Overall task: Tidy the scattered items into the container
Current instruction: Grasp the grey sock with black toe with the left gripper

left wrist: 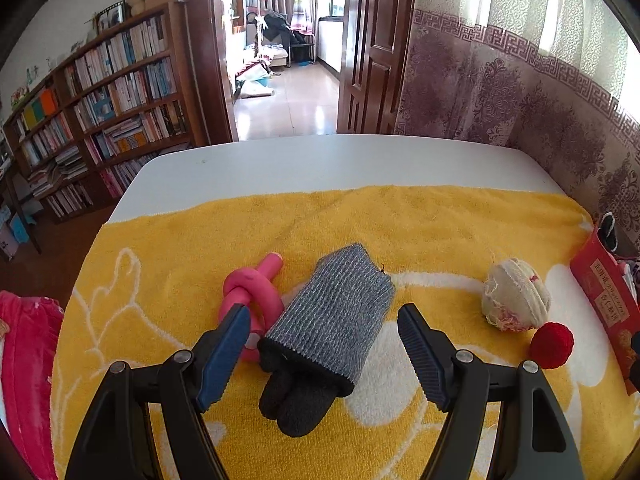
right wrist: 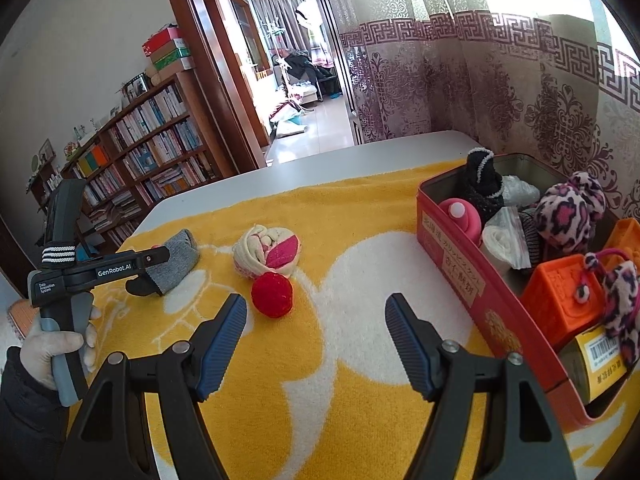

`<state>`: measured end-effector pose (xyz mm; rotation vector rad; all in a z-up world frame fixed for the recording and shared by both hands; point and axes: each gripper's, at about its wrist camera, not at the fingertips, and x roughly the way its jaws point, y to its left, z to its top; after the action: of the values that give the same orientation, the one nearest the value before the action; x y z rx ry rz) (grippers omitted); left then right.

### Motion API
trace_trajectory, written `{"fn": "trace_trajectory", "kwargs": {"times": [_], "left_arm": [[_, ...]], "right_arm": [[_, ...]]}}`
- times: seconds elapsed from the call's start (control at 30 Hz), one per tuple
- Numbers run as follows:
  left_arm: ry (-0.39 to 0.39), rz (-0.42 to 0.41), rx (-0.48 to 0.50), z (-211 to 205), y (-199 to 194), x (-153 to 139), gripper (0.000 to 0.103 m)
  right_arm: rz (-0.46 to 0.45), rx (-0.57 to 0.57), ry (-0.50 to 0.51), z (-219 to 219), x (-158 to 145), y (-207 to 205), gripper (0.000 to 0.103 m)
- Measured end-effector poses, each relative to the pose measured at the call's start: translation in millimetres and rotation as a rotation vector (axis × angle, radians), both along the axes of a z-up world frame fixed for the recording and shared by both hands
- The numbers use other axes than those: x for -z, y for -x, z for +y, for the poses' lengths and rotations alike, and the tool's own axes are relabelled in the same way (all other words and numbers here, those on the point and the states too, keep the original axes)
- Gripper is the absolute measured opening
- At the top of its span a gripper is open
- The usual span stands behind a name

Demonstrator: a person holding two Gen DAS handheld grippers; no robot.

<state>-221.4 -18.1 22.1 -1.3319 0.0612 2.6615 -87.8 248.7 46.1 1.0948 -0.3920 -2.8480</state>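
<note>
A grey and black knitted glove (left wrist: 320, 332) lies on the yellow towel (left wrist: 360, 220), between the fingers of my left gripper (left wrist: 320, 316), which stands open around it without pressing. A knotted pink foam tube (left wrist: 250, 292) lies just left of the glove. A cream rolled sock ball (left wrist: 514, 300) and a red knitted ball (left wrist: 552, 345) lie to the right. In the right wrist view my right gripper (right wrist: 316, 312) is open and empty over the towel, near the red ball (right wrist: 272, 294) and sock ball (right wrist: 267, 256). The red tin (right wrist: 452, 264) at the right holds several items.
A gloved hand (right wrist: 52, 340) holds the left gripper at the left of the right wrist view. A pink cloth (left wrist: 24, 360) lies at the table's left edge. A bookshelf (left wrist: 100, 120), a doorway and curtains stand beyond the white table (left wrist: 320, 164).
</note>
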Motion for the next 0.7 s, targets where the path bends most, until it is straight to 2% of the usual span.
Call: {"fn": "trace_trajectory", "kwargs": {"times": [0.17, 0.23, 0.3, 0.33, 0.53, 0.7], "left_arm": [[-0.02, -0.039, -0.012, 3, 12, 16, 0.078], [0.014, -0.025, -0.004, 9, 8, 18, 0.078], [0.023, -0.024, 0.016, 14, 3, 19, 0.082], [0.015, -0.024, 0.026, 16, 1, 18, 0.086], [-0.012, -0.038, 0.061, 23, -10, 17, 0.086], [-0.04, -0.044, 0.043, 20, -5, 18, 0.086]], "right_arm": [[-0.015, 0.004, 0.018, 5, 6, 3, 0.076], [-0.022, 0.003, 0.023, 6, 8, 4, 0.076], [-0.028, 0.004, 0.026, 7, 11, 4, 0.076], [-0.031, 0.004, 0.028, 7, 11, 5, 0.076], [-0.026, 0.013, 0.041, 12, 11, 4, 0.076], [-0.019, 0.011, 0.044, 11, 10, 4, 0.076]]}}
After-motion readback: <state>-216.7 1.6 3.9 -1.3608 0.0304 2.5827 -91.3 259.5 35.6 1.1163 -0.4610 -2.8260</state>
